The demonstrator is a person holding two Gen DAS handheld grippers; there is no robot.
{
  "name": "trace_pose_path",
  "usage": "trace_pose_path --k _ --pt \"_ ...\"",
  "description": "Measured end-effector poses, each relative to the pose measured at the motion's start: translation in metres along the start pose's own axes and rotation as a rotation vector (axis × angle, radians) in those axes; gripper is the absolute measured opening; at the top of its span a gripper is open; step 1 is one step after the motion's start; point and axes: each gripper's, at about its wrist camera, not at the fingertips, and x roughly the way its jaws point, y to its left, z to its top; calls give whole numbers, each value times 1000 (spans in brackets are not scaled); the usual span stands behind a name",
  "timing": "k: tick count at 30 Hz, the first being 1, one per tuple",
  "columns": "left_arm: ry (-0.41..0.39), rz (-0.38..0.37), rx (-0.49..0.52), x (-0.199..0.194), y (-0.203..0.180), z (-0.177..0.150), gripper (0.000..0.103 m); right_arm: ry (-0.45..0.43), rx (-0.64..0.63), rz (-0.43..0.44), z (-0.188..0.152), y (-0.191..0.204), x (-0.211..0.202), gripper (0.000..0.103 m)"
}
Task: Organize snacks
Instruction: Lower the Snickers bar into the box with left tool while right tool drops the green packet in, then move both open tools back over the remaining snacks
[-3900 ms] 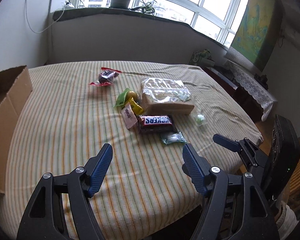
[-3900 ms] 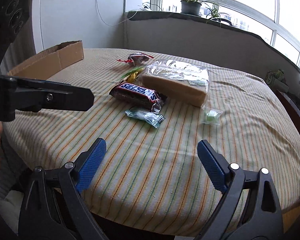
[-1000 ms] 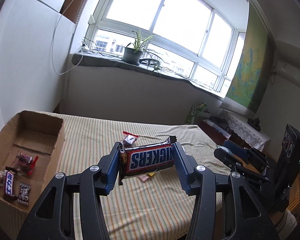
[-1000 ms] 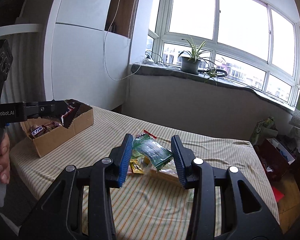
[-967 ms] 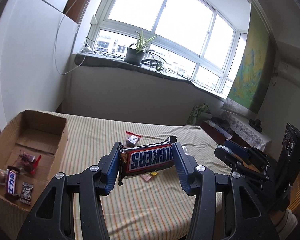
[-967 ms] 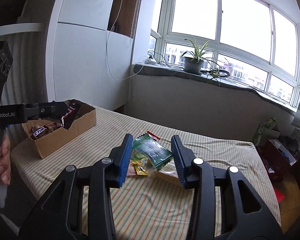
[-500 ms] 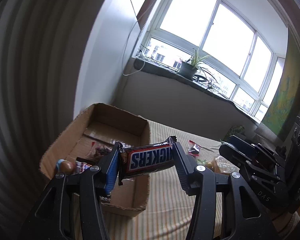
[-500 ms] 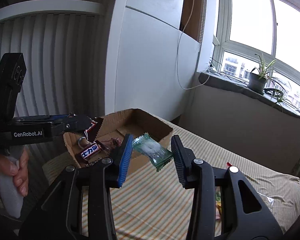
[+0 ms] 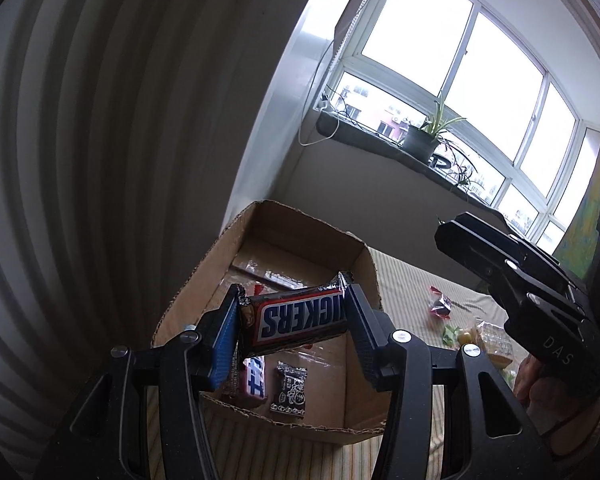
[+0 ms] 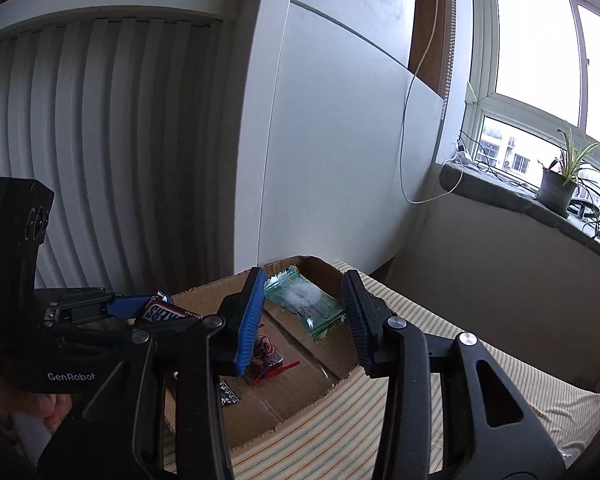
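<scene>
Resting on the striped desk [image 10: 412,420], the box [image 9: 300,240] stands open just below both grippers, its cardboard walls rising by the ribbed wall. Inside it lie a few wrapped snacks: a red bar [image 9: 254,382] and a dark packet [image 9: 289,389] near the front wall, and a red-and-dark wrapper [image 10: 266,356] on the floor of it.

Left gripper [image 9: 292,316] hangs over the box, tilted somewhat downward, its fingers [image 9: 224,332] part-way spread and pinching the Snickers [image 9: 296,318] by its two ends, label upside down. The bar is held crosswise above the box's front half, clear of the snacks below. In the right wrist view the same bar [image 10: 160,312] shows at the left, a hand [image 10: 40,412] gripping the handle beneath.

Right gripper [image 10: 304,304] also points down over the box from its desk-side edge. Its fingers [image 10: 250,316] stand narrower, with the green packet [image 10: 306,306] slanting between them, its upper end against the left finger; whether the right finger touches it I cannot tell.

More snacks [image 9: 440,306] lie on the desk beyond the box.
</scene>
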Motion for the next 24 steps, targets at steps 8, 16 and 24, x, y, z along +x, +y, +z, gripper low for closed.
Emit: trace_pose_path --k 8,16,24 --pt "81 35 20 24 5 -10 66 27 33 30 0 -7 36 63" --pt "50 85 10 12 12 -5 70 7 47 -25 -12 -11 9 77" --pt "9 113 28 -10 -3 1 70 -40 51 -52 -11 -3 -16 83"
